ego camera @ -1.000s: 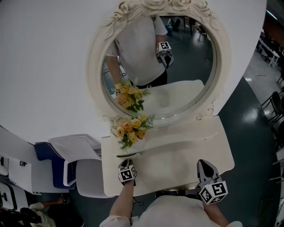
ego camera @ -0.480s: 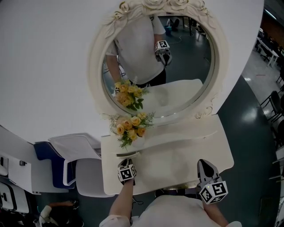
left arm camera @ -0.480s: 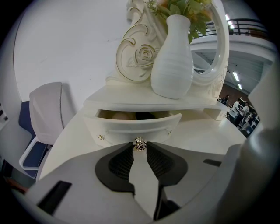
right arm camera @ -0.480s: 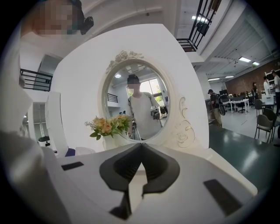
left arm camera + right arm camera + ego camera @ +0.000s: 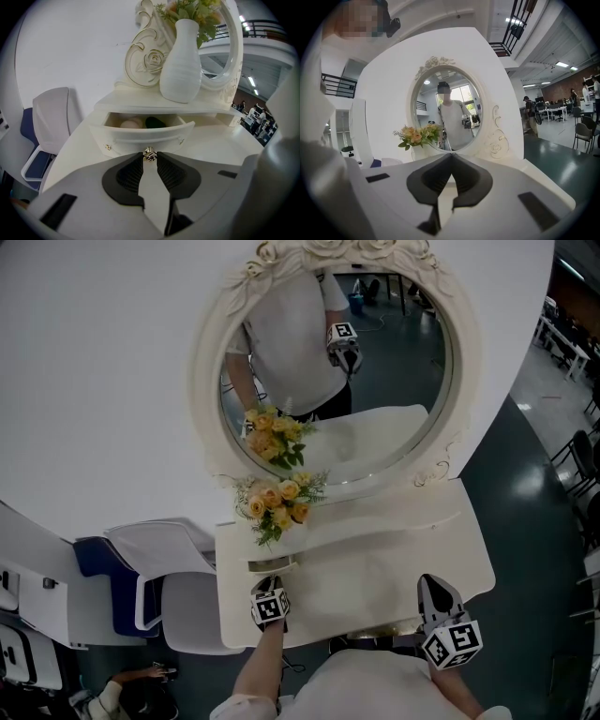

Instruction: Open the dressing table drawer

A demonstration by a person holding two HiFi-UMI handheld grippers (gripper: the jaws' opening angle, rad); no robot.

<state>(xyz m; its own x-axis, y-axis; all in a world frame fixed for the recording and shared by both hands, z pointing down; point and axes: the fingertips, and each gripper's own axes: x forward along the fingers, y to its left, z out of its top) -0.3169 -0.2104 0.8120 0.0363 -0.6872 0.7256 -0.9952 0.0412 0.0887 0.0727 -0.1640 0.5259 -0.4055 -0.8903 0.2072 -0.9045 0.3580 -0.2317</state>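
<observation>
The cream dressing table [image 5: 403, 563] has a small drawer [image 5: 140, 133] under the vase shelf, pulled partly out. Inside it lie a pale round thing and a dark green thing. My left gripper [image 5: 149, 156] points down at the drawer front, its jaw tips shut on the small metal knob [image 5: 149, 152]. In the head view the left gripper [image 5: 270, 591] sits just in front of the drawer [image 5: 272, 565]. My right gripper [image 5: 429, 585] hovers over the table's front right, shut, with nothing in it; in its own view the right gripper [image 5: 451, 156] faces the mirror.
A white vase [image 5: 182, 61] of yellow flowers [image 5: 277, 505] stands on the shelf right above the drawer. The oval mirror [image 5: 375, 381] in its carved frame rises behind. A white chair [image 5: 159, 568] and a blue seat stand left of the table.
Neither gripper has visibly moved, and the drawer stands as far out as before. The head view has shifted a little.
</observation>
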